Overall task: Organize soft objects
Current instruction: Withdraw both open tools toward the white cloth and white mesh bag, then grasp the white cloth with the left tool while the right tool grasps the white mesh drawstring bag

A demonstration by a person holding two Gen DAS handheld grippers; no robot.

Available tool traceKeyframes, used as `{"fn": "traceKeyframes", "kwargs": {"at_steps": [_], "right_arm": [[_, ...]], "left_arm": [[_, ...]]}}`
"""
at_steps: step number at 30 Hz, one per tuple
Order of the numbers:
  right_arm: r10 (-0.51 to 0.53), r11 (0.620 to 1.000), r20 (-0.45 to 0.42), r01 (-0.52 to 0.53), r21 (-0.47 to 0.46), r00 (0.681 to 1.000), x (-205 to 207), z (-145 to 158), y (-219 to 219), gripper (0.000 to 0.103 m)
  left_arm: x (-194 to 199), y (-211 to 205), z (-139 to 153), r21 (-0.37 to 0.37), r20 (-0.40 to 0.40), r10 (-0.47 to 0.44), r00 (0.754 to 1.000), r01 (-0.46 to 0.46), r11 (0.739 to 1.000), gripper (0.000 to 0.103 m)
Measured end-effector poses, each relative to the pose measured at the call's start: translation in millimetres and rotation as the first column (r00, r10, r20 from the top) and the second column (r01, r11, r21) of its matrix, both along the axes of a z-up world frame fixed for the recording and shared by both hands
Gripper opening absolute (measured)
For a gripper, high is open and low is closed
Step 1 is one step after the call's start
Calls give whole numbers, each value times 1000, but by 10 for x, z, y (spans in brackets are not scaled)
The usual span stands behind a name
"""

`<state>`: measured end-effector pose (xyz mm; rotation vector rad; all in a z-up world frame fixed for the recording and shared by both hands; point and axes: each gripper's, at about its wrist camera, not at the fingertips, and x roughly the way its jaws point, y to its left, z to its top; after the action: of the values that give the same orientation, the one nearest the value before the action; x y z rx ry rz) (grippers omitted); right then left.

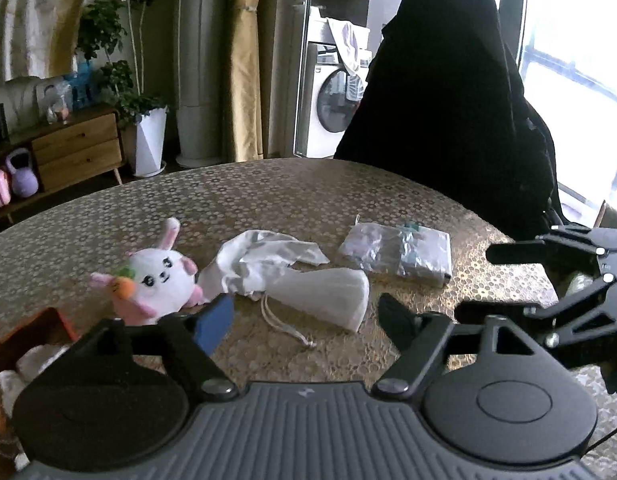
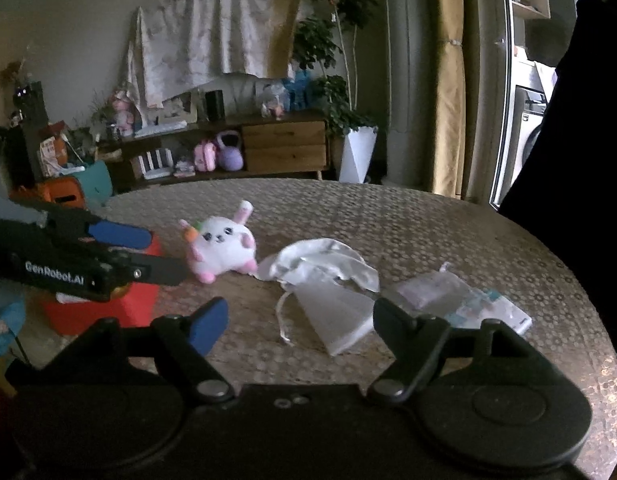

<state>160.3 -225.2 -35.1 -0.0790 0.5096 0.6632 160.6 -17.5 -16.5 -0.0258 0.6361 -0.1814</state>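
Observation:
On the patterned round table (image 1: 268, 192) a white and pink bunny plush (image 1: 160, 276) holding a carrot sits at the left. A crumpled white cloth (image 1: 264, 256) lies beside it, and a white drawstring pouch (image 1: 328, 292) overlaps the cloth's near edge. To their right lies a clear plastic packet (image 1: 400, 254). My left gripper (image 1: 306, 320) is open just short of the pouch and holds nothing. My right gripper (image 2: 302, 326) is open too, close before the pouch (image 2: 336, 316), also empty. In the right wrist view the left gripper (image 2: 148, 252) hangs over a red box (image 2: 120, 304).
The red box (image 1: 36, 332) at the table's near left holds white soft items. A tall black draped shape (image 1: 448, 100) stands behind the table's far right edge. Beyond the table are a wooden cabinet (image 2: 284, 148), a potted plant (image 2: 356, 152) and a washing machine (image 1: 328, 108).

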Motion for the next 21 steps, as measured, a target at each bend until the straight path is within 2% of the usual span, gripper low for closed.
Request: {"fn": "traceKeyframes", "kwargs": {"at_steps": [6, 9, 10, 15, 21], "right_arm": [[15, 1000, -24, -15, -5, 1000, 215, -145, -38, 87], [24, 1000, -30, -24, -10, 999, 331, -207, -22, 91], [28, 1000, -32, -29, -12, 999, 369, -229, -14, 92], [39, 999, -52, -41, -35, 998, 559, -332, 40, 94], [43, 997, -75, -47, -60, 996, 797, -457, 131, 94]], "left_arm": [[396, -29, -72, -26, -29, 1, 1000, -2, 1000, 87], [645, -5, -126, -37, -49, 15, 999, -17, 999, 97], [720, 1, -138, -36, -53, 20, 998, -22, 999, 97], [1096, -29, -251, -21, -94, -6, 996, 4, 1000, 99], [1522, -154, -422, 45, -103, -14, 995, 19, 999, 102]]}}
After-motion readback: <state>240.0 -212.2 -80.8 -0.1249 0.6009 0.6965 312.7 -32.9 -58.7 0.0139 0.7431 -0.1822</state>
